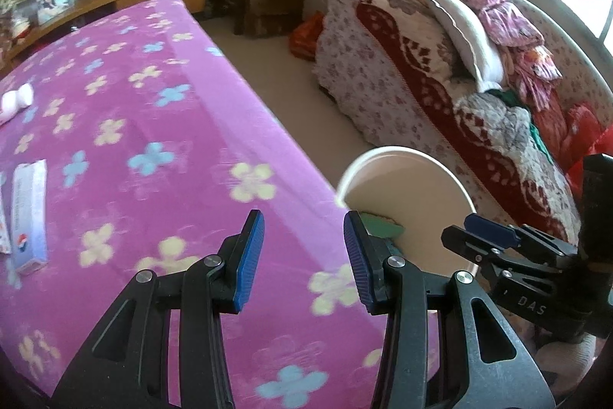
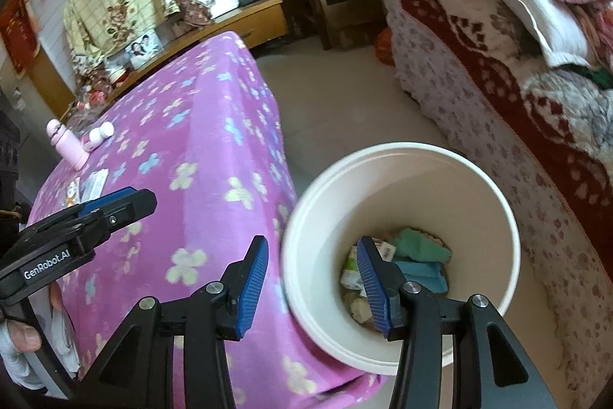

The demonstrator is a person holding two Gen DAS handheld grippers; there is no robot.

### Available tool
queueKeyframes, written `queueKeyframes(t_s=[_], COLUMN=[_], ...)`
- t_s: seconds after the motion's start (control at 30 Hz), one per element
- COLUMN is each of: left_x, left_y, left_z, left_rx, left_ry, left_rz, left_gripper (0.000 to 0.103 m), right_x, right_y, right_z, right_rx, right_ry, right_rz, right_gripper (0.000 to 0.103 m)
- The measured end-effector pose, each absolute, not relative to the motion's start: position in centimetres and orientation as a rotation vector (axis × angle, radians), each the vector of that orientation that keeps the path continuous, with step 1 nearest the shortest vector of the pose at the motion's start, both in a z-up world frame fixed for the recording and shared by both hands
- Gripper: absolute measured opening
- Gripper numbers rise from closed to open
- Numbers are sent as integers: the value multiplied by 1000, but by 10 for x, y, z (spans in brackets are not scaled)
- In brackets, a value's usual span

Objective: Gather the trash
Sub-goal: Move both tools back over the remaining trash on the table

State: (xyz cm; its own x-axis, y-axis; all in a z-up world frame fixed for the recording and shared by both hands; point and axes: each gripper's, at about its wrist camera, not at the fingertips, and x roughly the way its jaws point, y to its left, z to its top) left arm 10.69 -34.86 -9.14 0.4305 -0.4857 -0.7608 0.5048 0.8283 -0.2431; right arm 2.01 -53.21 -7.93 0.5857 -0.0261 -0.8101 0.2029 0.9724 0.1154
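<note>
- Left gripper (image 1: 302, 259) hangs over the table's (image 1: 153, 110) near edge, jaws parted, holding nothing.
- Right gripper (image 2: 312, 278) straddles the bucket's (image 2: 479, 179) rim, jaws released.
- Trash (image 2: 417, 255) lies in the bucket beside the table.

We see left hand-held gripper (image 1: 304, 257) angled down, jaws parted, nothing between blue pads (image 1: 249, 255). Right hand-held gripper (image 2: 312, 288) also angled down, jaws apart, empty. We find the two side by side, close, not touching. Gloved hand (image 2: 21, 351) grips left unit's handle, thumb showing at frame's lower left edge.
</note>
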Motion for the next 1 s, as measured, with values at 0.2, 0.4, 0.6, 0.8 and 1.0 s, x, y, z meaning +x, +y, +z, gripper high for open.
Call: queueKeyframes(t_s=[0.2,0.4,0.6,0.8,1.0], left_x=[111,110,113,116,124], left_y=[-320,-293,-259,-206,-135], left_z=[-90,-89,-91,-93,-98], left_rx=[-1,-21,-48,-70,-98], left_ry=[935,928,941,949,965], left_rz=[-569,-537,-502,-436,-335], left_gripper=[41,41,42,42,42], right_x=[30,38,48,63,86], right_y=[-507,-482,-454,-411,-361], right_z=[-80,-81,-84,-92,-100], right_rx=[183,156,126,75,41], right_ry=[945,958,977,1001,1020], right_rz=[-95,-59,-8,65,147], right_gripper=[46,46,54,57,57])
